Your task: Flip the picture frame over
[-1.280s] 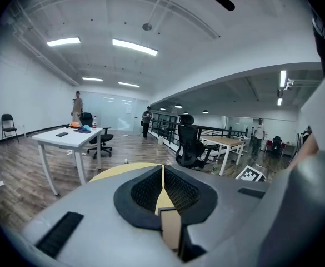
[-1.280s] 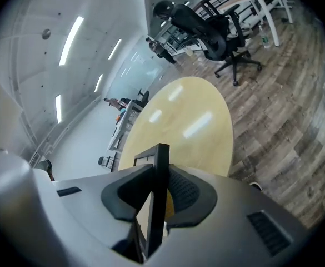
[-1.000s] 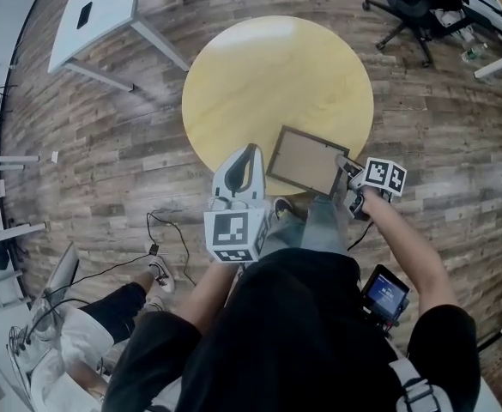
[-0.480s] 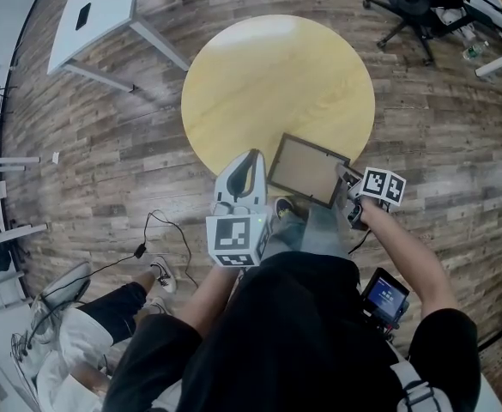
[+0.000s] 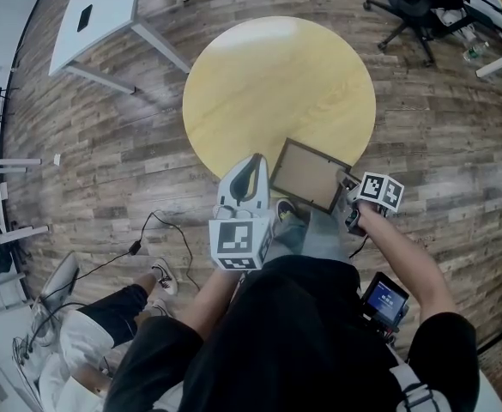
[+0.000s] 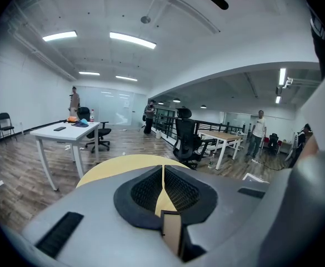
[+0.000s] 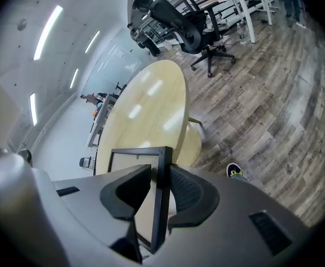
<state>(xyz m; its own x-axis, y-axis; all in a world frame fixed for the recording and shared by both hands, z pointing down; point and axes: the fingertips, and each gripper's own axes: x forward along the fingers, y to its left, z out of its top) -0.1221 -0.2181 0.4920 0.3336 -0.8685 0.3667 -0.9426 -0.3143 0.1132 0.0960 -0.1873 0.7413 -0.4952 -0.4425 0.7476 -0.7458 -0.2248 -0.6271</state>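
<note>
A black picture frame (image 5: 309,175) with a tan panel facing up lies at the near edge of the round yellow table (image 5: 268,84), partly over the rim. My right gripper (image 5: 347,181) sits at the frame's right corner. In the right gripper view the frame's black side rail (image 7: 162,171) runs between the jaws of the right gripper (image 7: 161,174). They are opening: the rail rests against the right pad and a gap shows at the left pad. My left gripper (image 5: 252,157) hovers at the table's near rim, left of the frame. It (image 6: 163,174) is shut on nothing.
A white desk (image 5: 96,15) stands at the back left and a black office chair (image 5: 414,7) at the back right. A cable (image 5: 165,230) trails on the wood floor. Another person (image 5: 87,333) sits at the lower left. More desks and chairs (image 6: 187,141) stand beyond the table.
The frame has slid a little toward the table's near edge together with my right gripper. My left gripper has stayed where it was.
</note>
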